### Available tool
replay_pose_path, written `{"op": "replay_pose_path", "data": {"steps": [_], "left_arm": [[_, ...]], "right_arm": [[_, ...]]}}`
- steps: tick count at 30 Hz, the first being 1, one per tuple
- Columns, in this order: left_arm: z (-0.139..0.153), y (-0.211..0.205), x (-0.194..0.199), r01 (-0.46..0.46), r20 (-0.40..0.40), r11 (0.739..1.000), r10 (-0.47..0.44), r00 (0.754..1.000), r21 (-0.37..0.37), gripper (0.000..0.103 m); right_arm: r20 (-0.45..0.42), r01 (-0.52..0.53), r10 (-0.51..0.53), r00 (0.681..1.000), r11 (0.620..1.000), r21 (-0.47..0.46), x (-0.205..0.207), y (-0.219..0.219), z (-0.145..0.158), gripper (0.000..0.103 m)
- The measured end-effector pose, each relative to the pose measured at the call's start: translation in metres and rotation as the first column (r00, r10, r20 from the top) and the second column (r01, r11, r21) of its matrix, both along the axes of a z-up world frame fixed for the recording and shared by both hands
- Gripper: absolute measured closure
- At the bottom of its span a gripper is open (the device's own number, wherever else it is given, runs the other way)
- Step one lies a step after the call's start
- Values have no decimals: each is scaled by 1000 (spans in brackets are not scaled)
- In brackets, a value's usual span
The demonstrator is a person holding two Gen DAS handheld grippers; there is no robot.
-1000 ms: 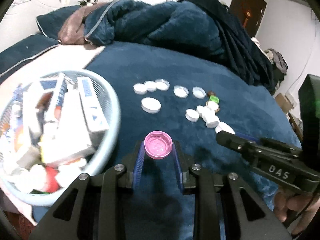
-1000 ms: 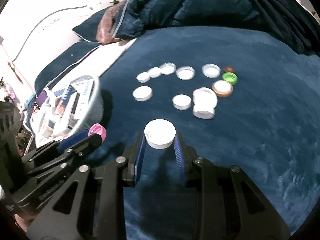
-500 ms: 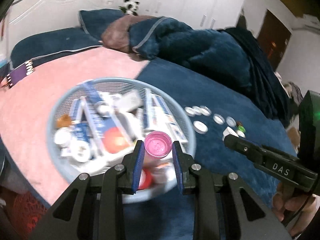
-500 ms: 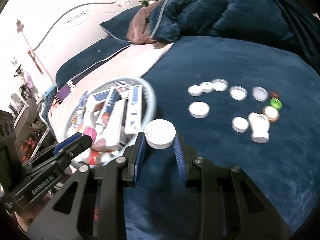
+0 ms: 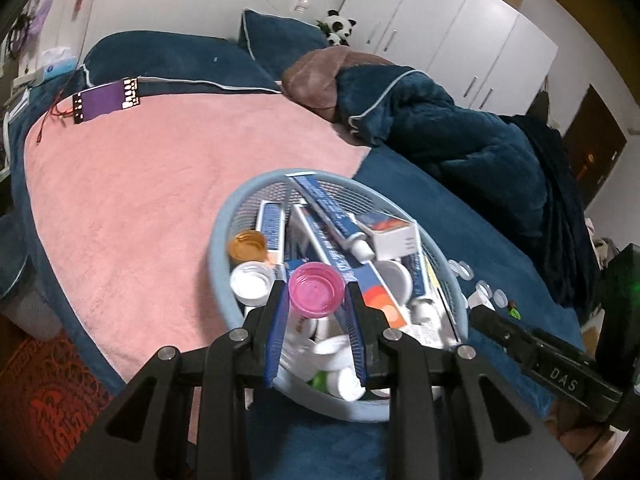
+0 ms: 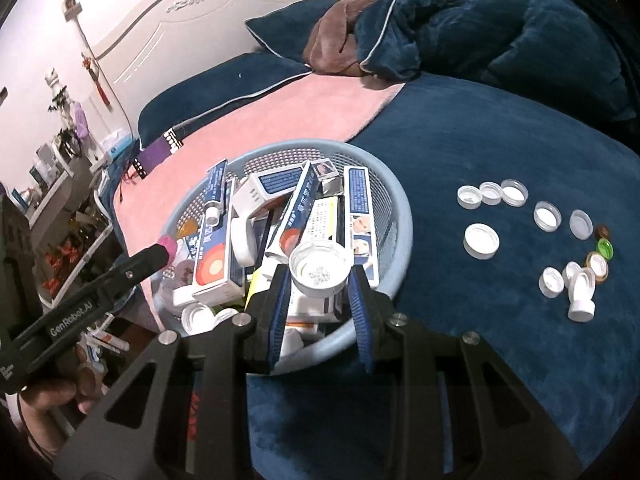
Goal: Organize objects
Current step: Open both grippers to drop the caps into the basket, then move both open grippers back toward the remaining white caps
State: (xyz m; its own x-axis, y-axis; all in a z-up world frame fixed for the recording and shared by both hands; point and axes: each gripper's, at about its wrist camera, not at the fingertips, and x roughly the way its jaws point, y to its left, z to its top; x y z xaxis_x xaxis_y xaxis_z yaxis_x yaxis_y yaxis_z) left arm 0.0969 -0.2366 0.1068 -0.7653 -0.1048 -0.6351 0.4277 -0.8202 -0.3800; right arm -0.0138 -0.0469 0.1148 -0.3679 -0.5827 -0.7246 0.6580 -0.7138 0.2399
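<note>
My left gripper [image 5: 316, 308] is shut on a pink cap [image 5: 316, 290] and holds it above the light blue basket [image 5: 224, 220]. My right gripper [image 6: 320, 284] is shut on a white cap [image 6: 321, 270] above the same basket's near rim [image 6: 400, 208]. The basket is full of toothpaste boxes, tubes and caps. Several loose caps [image 6: 481, 240] lie on the blue blanket to the right of the basket. The left gripper with the pink cap [image 6: 168, 244] also shows at the left of the right wrist view.
The basket sits where a pink blanket [image 5: 140, 184] meets the blue blanket [image 6: 500, 140]. A heap of dark blue bedding [image 5: 460, 140] and pillows lie behind. A purple strip [image 5: 106, 100] lies at the pink blanket's far edge. The bed edge drops off to the left.
Both grippers have moved left from above the loose caps to above the basket, each still holding its cap.
</note>
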Motion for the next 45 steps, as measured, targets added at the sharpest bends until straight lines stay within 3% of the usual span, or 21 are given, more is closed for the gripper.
{"op": "replay_pose_path", "data": {"steps": [7,13,14,15,17,21,23,25,27,37,45], "left_arm": [[-12,-5,-6,-3,14,1000,3,1000,29,74],[-14,3,-12,33,44,999,-32,999,-19,71],[-14,4,-12,33,47,999,-32,998,-20,60],[-14,4,-11,28,47,999,-27,999,-23,43],[-12,5,-8,22,29,1000,-22,999,-21,29],[-5,7,-2,-6,33,998,9,999,-65,18],[-4,8,0,-11,31,998,14,999,-68,14],[-2,10,3,-19,36,996,22,999,-83,6],[0,13,5,-31,40,993,36,999,-110,2],[5,25,4,-25,66,989,35,997,-149,1],[11,46,-3,10,70,983,3,998,-184,1]], "right_arm": [[-5,35,-35,999,999,13,-20,-7,-3,72],[74,60,-59,996,998,-19,-30,0,-14,70],[86,66,-64,994,998,-22,-31,1,-15,69],[97,73,-70,993,997,-29,-31,4,-16,65],[103,92,-87,991,995,-49,-30,10,-14,53],[91,137,-132,987,989,-61,-26,22,-7,41],[82,157,-152,985,986,-51,-24,27,-6,31],[71,173,-170,983,984,-45,-22,31,-5,15],[66,187,-184,981,982,-38,-20,36,-5,9],[42,191,-191,981,982,8,-16,47,-3,0],[29,204,-204,979,979,18,-13,62,-1,0]]}}
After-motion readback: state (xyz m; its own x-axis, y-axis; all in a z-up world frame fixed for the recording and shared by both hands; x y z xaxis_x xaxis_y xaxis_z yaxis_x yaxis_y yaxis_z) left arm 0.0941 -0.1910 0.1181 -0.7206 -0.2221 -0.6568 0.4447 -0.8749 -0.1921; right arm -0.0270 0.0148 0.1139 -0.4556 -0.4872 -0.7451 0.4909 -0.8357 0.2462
